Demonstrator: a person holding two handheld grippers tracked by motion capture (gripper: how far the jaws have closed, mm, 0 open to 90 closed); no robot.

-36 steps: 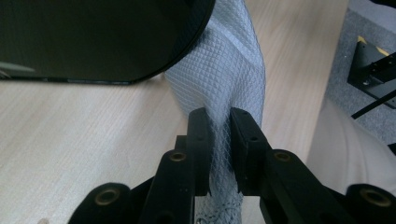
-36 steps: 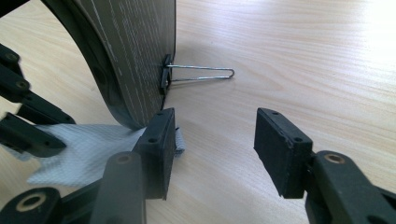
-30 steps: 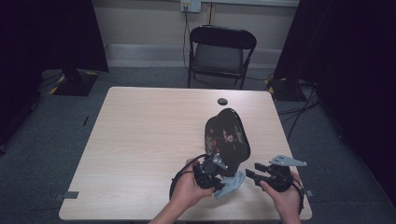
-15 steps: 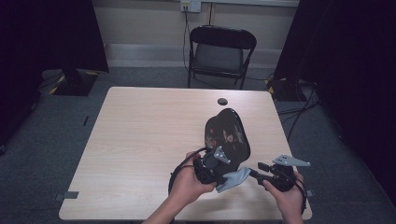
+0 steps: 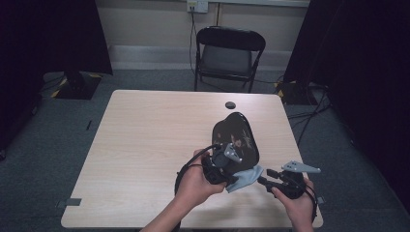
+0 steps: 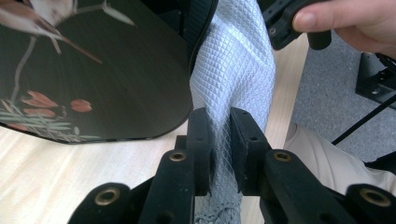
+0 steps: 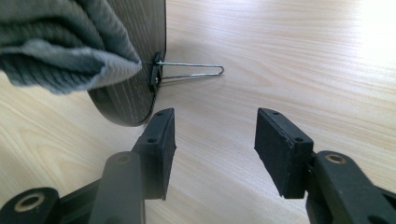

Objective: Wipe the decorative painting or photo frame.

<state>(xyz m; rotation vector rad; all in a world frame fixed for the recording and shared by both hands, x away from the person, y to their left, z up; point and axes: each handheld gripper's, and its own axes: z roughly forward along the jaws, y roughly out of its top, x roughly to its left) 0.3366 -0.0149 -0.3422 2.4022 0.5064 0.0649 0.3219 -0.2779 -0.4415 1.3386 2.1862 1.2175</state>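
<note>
Pale wood-grain worktop (image 5: 145,145), dark curtains and a folding chair (image 5: 227,53) behind. Black glossy oval plaque (image 5: 236,135), floral print, stands tilted on a wire stand (image 7: 191,71) near the right front edge. Left hand-held gripper (image 6: 219,140) clamped on a waffle-weave grey cloth (image 6: 233,70) against the plaque's edge (wiping apparently mid-way). Right hand-held gripper (image 7: 215,135) empty, jaws apart.

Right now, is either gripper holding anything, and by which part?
The left gripper is shut on the grey cloth, pinching a bunched fold of it beside the dark floral plaque. The right gripper is open, holding nothing.
</note>
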